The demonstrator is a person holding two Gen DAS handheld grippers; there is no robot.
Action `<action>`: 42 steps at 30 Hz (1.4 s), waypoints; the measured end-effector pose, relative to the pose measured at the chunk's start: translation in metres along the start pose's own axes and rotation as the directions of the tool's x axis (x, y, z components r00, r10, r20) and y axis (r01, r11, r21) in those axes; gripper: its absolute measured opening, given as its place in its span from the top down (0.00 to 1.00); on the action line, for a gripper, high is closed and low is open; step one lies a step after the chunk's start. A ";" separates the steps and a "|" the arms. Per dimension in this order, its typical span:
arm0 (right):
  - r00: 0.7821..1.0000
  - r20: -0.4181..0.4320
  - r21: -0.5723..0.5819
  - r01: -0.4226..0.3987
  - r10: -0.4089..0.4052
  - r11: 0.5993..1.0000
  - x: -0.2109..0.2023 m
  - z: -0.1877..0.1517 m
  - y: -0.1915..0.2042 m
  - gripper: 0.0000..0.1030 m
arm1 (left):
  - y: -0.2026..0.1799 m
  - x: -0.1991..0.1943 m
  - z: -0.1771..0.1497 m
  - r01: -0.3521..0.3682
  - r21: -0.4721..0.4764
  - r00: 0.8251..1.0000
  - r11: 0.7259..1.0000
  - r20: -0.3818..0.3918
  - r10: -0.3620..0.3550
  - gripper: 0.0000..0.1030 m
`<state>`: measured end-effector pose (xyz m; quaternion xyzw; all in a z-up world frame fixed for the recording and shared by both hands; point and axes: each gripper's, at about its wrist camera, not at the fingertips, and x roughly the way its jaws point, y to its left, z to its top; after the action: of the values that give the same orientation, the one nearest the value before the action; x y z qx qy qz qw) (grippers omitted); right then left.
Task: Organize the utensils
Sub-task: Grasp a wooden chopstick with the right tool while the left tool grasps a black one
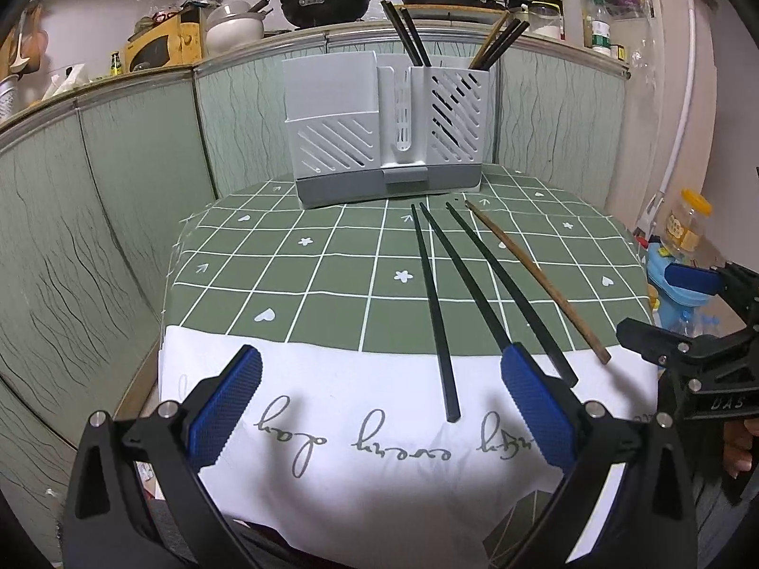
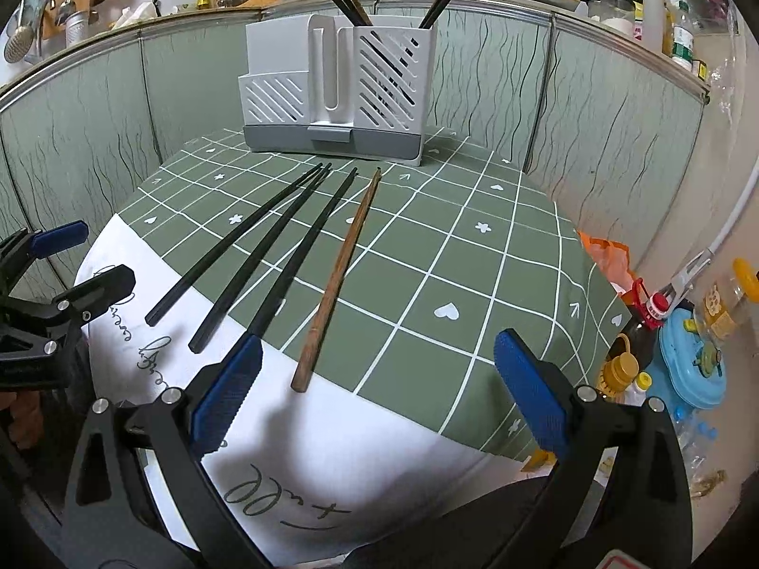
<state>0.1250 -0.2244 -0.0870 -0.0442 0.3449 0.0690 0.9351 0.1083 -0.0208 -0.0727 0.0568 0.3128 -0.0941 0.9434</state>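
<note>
Three black chopsticks and one brown wooden chopstick lie side by side on the green checked tablecloth. They also show in the right wrist view, the black chopsticks left of the brown chopstick. A white slotted utensil holder stands at the table's far end, with several chopsticks upright in its right compartment. My left gripper is open and empty above the near table edge. My right gripper is open and empty near the brown chopstick's end.
Green panelled walls enclose the table at the back and left. A shelf above holds pans, bowls and jars. Bottles and a blue plastic box stand beside the table on the right.
</note>
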 end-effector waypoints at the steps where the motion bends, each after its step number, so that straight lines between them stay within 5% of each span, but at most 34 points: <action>1: 1.000 -0.003 -0.002 0.001 -0.001 1.000 0.000 0.000 0.001 0.09 | 0.000 0.002 0.000 0.000 -0.004 1.000 1.000 -0.010 0.000 0.04; 12: 0.998 -0.061 -0.018 0.000 -0.001 1.000 0.014 -0.005 0.012 0.29 | -0.007 0.025 -0.003 0.025 -0.004 0.992 1.000 -0.125 -0.025 0.15; 29: 0.997 -0.067 0.018 -0.037 0.039 0.999 0.028 -0.009 0.027 0.91 | -0.017 0.037 -0.005 0.017 -0.013 0.991 1.000 -0.136 -0.019 0.70; 35: 0.997 -0.062 0.057 -0.031 0.035 0.998 0.028 -0.009 0.025 0.94 | -0.019 0.035 -0.004 0.013 -0.021 0.991 1.000 -0.130 -0.015 0.90; 42: 0.998 -0.053 0.089 -0.022 0.026 0.996 0.026 -0.010 0.020 0.94 | -0.015 0.035 -0.002 0.029 -0.047 0.990 0.998 -0.135 -0.036 0.93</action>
<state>0.1356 -0.2034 -0.1122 -0.0005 0.3732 0.0637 0.9256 0.1313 -0.0402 -0.0964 0.0368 0.3794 -0.0983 0.9192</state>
